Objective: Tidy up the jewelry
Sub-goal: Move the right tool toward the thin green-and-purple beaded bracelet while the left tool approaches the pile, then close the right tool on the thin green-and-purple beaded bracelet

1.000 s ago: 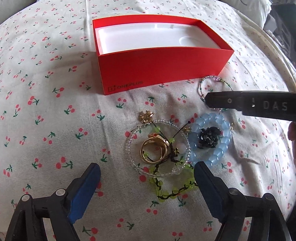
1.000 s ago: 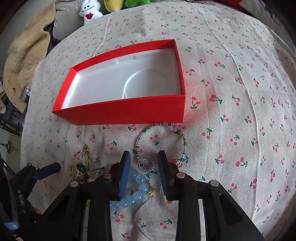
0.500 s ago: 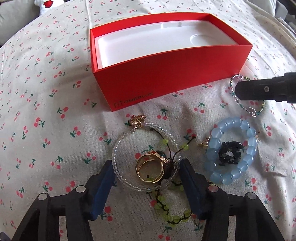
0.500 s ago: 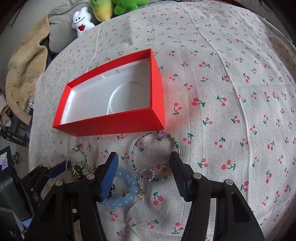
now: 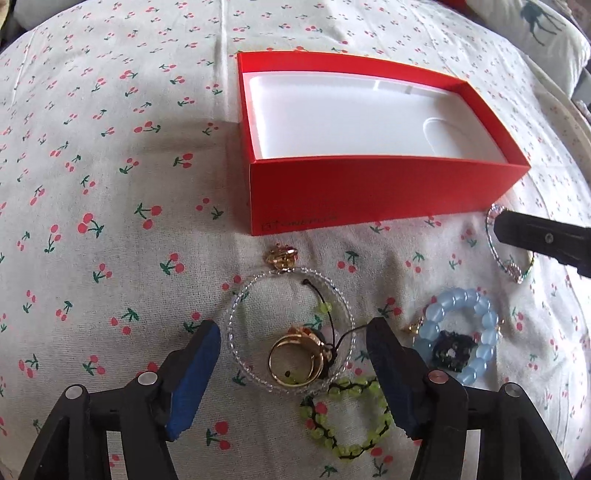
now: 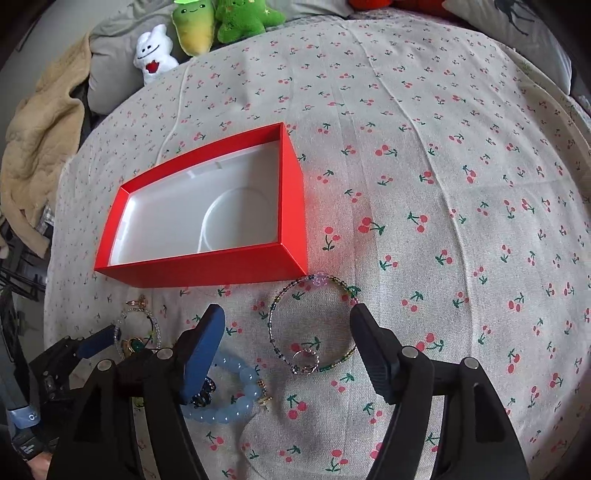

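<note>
Right wrist: black charm (image 6: 201,396) behind fingers (image 6: 201,350).

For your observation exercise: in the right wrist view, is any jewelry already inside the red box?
No. The red box shows only its bare white liner; the blue bead bracelet lies outside on the cloth.

The open red box (image 6: 207,221) stands behind the bracelets (image 6: 314,325); its inside is free. To the right the bed cover (image 6: 461,221) is bare. Plush toys (image 6: 221,22) line the far edge.

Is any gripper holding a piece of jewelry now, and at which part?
Nothing is held. Left gripper and right gripper stand open, their jaws having just opened wider.
</note>
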Demonstrator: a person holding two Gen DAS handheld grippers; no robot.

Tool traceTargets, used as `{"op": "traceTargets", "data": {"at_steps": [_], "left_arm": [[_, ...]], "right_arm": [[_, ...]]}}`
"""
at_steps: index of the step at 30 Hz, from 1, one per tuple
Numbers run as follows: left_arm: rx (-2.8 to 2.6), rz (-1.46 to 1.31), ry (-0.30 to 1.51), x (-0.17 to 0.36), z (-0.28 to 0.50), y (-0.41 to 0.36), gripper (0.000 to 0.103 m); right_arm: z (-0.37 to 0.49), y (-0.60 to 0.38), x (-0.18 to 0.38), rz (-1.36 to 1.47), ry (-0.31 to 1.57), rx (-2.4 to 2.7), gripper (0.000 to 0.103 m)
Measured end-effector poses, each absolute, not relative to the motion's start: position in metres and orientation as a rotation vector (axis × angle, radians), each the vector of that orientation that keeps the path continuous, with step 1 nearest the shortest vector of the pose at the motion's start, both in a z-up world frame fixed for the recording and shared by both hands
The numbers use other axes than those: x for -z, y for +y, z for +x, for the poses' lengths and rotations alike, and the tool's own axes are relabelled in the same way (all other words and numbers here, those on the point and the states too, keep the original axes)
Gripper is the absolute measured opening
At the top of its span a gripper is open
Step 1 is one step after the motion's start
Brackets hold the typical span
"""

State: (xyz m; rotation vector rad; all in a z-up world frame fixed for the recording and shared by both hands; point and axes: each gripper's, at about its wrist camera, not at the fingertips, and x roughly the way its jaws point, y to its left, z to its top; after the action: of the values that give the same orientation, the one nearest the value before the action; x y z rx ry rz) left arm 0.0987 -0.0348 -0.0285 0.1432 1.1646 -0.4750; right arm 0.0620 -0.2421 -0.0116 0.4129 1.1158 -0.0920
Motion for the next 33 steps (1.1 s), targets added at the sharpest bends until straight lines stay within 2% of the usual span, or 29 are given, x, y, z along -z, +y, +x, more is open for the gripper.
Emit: {"op": "traceTargets", "data": {"at_steps": [4,8,15,19,21,23,27,29,33], "left_arm": [[0.39,0.118,1.193,0.032,0.105,-0.043,0.072],[0.316,0.118,1.215,0.036,0.11,-0.049,0.072],[0.249,0.142,1.231,0.042,0.113,-0.054,0.072],[0.233,0.155,1.22,0.043,0.113,-0.058,0.062],[0.24,0.154,1.216,0.042,0.114,-0.059,0.057],[0.251,0.147,1.218,0.04,0.113,-0.058,0.056],[0.286,0.102,1.224,0.034,0.113,-0.052,0.054],[0.303,0.079,1.228,0.031,0.113,-0.049,0.051],[0.328,0.03,1.23,0.025,0.11,-0.043,0.051]], "right_arm": [[0.059,-0.243,0.007,0.395,1.098,0.114,0.074],[0.057,-0.244,0.004,0.376,1.087,0.135,0.08],[0.067,-0.233,0.031,0.27,1.197,0.181,0.082],[0.071,-0.226,0.037,0.188,1.196,0.213,0.081],[0.072,-0.226,0.037,0.183,1.192,0.214,0.078],[0.071,-0.226,0.034,0.174,1.184,0.217,0.064],[0.07,-0.229,0.029,0.195,1.178,0.198,0.056],[0.07,-0.231,0.027,0.209,1.176,0.193,0.044],[0.066,-0.239,0.021,0.278,1.167,0.158,0.039]]}}
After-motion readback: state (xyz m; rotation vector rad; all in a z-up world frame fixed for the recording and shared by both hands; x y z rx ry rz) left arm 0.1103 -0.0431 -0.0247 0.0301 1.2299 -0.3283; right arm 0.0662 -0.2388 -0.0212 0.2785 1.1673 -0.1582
